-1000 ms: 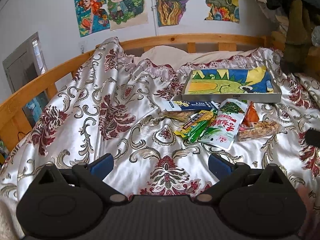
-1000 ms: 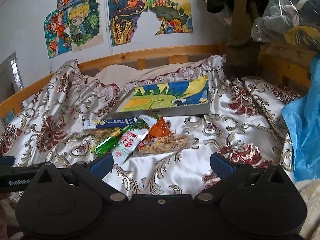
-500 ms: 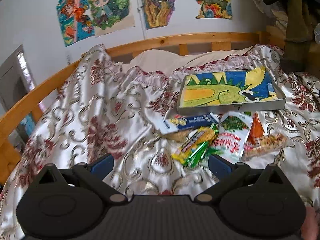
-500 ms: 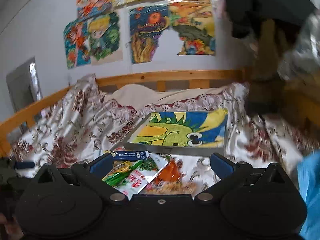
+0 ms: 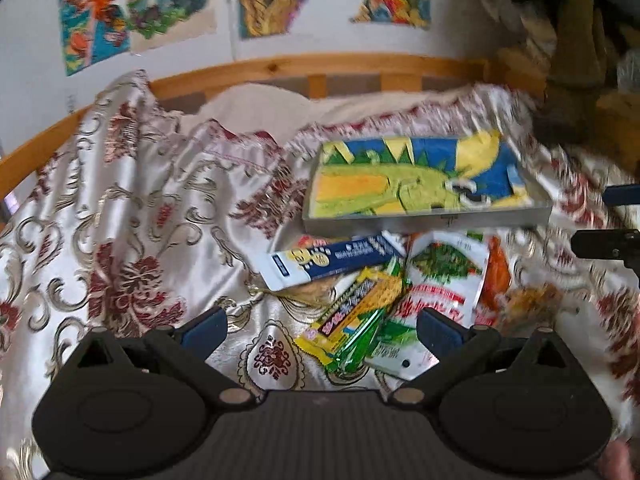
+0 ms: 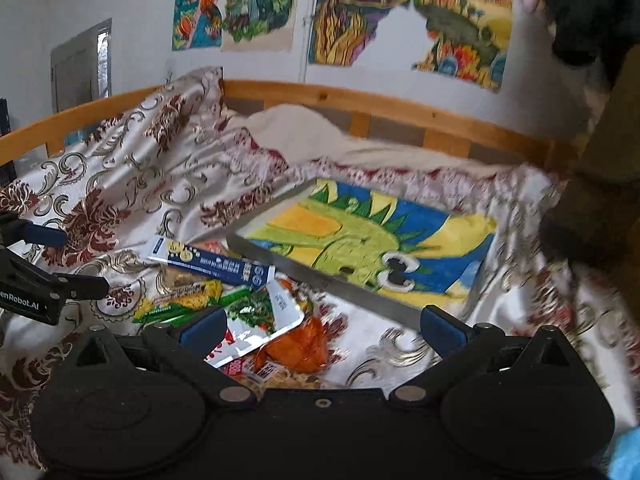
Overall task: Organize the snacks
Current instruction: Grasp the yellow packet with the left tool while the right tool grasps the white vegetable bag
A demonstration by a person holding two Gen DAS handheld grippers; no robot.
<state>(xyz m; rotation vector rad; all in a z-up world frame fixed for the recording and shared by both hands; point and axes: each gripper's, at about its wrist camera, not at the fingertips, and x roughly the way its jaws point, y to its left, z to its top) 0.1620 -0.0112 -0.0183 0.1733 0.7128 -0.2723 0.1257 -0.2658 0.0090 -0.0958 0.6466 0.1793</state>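
Note:
A heap of snack packs lies on the bed in front of a shallow grey tray [image 5: 424, 221] with a dinosaur picture inside. The heap holds a blue box [image 5: 332, 260], a yellow-and-green bar pack [image 5: 356, 316], a white-and-green bag [image 5: 436, 292] and an orange pack [image 5: 498, 276]. My left gripper [image 5: 320, 330] is open and empty, just above the near edge of the heap. My right gripper [image 6: 322, 328] is open and empty, over the orange pack [image 6: 300, 346] and white bag [image 6: 256, 320], with the tray [image 6: 320, 276] just beyond. The blue box [image 6: 208, 262] lies left.
The bed has a shiny white-and-red patterned cover [image 5: 132, 220] and a wooden rail [image 5: 320, 66] along the back. Drawings hang on the wall [image 6: 264, 0]. Dark clothes and plush things [image 6: 600, 160] crowd the right side. The right gripper shows at the left view's right edge [image 5: 608, 240].
Both grippers have moved forward toward the snack heap, which now sits closer and larger in both views. The right view has tilted down over the heap. Both stay open.

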